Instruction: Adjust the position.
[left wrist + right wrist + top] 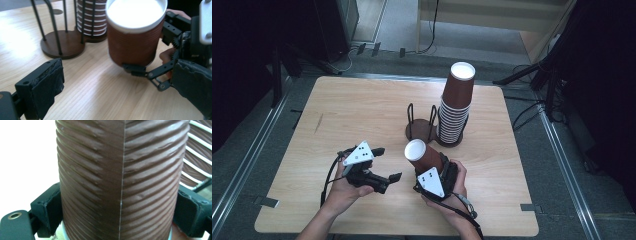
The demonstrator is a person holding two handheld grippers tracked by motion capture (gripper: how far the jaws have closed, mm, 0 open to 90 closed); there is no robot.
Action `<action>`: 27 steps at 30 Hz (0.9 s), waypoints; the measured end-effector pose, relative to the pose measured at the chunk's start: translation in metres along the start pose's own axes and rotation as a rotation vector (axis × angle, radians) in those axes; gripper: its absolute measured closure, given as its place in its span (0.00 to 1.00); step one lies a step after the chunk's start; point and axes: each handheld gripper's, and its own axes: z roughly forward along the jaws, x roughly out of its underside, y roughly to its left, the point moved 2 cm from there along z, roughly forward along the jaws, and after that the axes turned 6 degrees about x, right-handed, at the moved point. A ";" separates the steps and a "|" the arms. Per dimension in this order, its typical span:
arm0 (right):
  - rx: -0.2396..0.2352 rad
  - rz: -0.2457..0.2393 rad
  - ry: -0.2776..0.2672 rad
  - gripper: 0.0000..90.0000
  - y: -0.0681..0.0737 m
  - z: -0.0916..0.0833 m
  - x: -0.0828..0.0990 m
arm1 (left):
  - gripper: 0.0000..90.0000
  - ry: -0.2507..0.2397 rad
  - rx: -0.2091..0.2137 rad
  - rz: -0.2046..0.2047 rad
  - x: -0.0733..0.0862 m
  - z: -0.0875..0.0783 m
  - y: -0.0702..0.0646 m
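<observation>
Our right gripper (428, 167) pinches a ribbed brown paper cup (424, 156) near the wire rack (422, 125); our left gripper (387, 165) gapes wide.

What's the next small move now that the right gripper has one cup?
Probably carry the cup forward toward the empty wire ring of the holder. The right gripper is clamped on its ribbed wall, the other ring holds the cup stack, and the left gripper is open.
</observation>
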 end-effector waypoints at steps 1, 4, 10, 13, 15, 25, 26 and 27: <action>-0.003 -0.009 -0.004 0.11 0.002 -0.001 0.000 | 0.00 0.003 0.006 0.000 0.000 0.001 -0.001; -0.019 -0.029 -0.016 0.11 0.006 -0.002 0.000 | 0.00 0.016 0.023 0.014 0.000 0.002 -0.003; -0.040 -0.117 -0.048 0.11 0.016 -0.005 -0.001 | 0.00 0.023 0.052 0.020 -0.001 0.004 -0.006; -0.055 -0.151 -0.058 0.11 0.020 -0.006 -0.001 | 0.01 0.028 0.055 0.020 0.000 0.006 -0.006; -0.063 -0.171 -0.064 0.11 0.023 -0.007 -0.001 | 0.03 0.031 0.052 0.023 0.000 0.006 -0.007; -0.097 -0.266 -0.101 0.11 0.032 -0.010 0.001 | 0.08 0.055 0.060 0.016 0.000 0.008 -0.009; -0.097 -0.273 -0.105 0.11 0.033 -0.010 0.001 | 0.08 0.059 0.060 0.014 0.000 0.008 -0.009; -0.101 -0.282 -0.106 0.11 0.034 -0.010 0.001 | 0.08 0.064 0.061 0.011 0.000 0.009 -0.009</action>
